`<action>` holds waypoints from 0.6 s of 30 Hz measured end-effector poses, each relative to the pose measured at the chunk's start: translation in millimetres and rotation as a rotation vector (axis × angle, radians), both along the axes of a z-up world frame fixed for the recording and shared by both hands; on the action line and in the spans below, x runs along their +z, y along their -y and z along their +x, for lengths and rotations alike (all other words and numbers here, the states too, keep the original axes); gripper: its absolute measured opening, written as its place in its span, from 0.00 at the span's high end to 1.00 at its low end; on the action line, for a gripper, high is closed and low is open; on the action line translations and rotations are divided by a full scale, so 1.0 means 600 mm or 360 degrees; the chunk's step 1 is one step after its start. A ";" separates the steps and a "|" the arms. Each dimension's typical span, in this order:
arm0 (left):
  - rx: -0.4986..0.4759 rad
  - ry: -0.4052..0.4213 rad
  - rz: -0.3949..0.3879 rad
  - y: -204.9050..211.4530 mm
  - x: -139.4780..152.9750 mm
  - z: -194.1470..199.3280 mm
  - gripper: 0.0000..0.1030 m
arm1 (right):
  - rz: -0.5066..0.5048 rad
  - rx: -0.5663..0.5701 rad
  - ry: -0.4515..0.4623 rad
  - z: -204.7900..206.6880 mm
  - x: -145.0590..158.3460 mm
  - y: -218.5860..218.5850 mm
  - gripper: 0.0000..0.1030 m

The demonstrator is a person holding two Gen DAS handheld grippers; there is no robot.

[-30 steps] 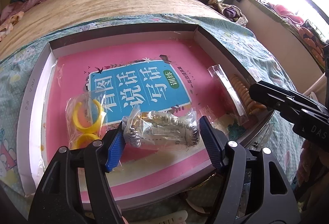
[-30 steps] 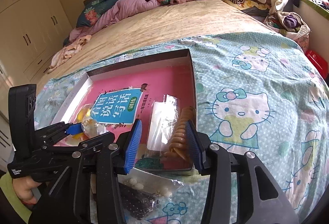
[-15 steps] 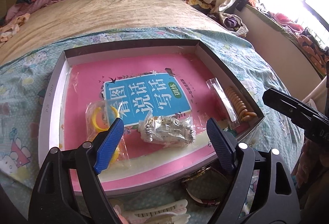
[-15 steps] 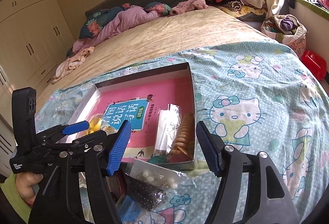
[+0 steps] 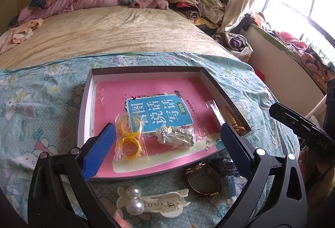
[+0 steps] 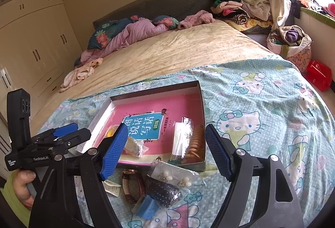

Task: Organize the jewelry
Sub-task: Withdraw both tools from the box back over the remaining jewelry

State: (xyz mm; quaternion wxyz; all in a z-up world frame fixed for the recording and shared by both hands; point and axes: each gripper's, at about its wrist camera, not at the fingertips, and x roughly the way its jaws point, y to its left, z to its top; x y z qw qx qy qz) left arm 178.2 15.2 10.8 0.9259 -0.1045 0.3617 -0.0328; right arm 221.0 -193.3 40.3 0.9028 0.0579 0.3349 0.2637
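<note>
A shallow cardboard box (image 5: 83,106) with white walls and a pink floor printed with a blue label sits on the Hello Kitty bedsheet (image 5: 37,106) near the foot edge of the bed. Inside it, toward the near left corner, lies a clear plastic bag holding two yellow rings (image 5: 128,139); just right of it, near the middle of the box's near edge, is a clear bag of silver metal jewelry (image 5: 175,137); along the right wall lies a long clear bag with a coiled amber-brown bead bracelet (image 5: 230,120). On the sheet outside the box's near edge lie a cream hair clip with two large pearls (image 5: 146,204), a brown bangle with gold trim (image 5: 203,180), a clear packet of pearl earrings (image 6: 173,174), a dark dotted pouch (image 6: 163,189) touching that packet, and a small blue block (image 6: 147,208). The left gripper (image 5: 167,148) hovers above the near edge of the box with its blue-padded fingers (image 5: 100,152) spread wide and holding nothing. The right gripper (image 6: 165,150) hangs over the loose items by the box's near right corner, its fingers (image 6: 217,152) likewise wide apart and empty. A hand (image 6: 22,184) in a yellow-green sleeve grips the left tool's handle.
</note>
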 end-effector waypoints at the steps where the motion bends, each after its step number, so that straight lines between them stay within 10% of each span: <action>1: 0.0004 0.0009 0.0003 -0.002 0.004 -0.005 0.09 | 0.0002 0.0002 0.0009 -0.006 0.004 0.000 0.27; 18: -0.0007 0.0104 0.0091 -0.006 0.045 -0.064 0.09 | -0.0009 0.0066 0.0103 -0.069 0.047 -0.018 0.27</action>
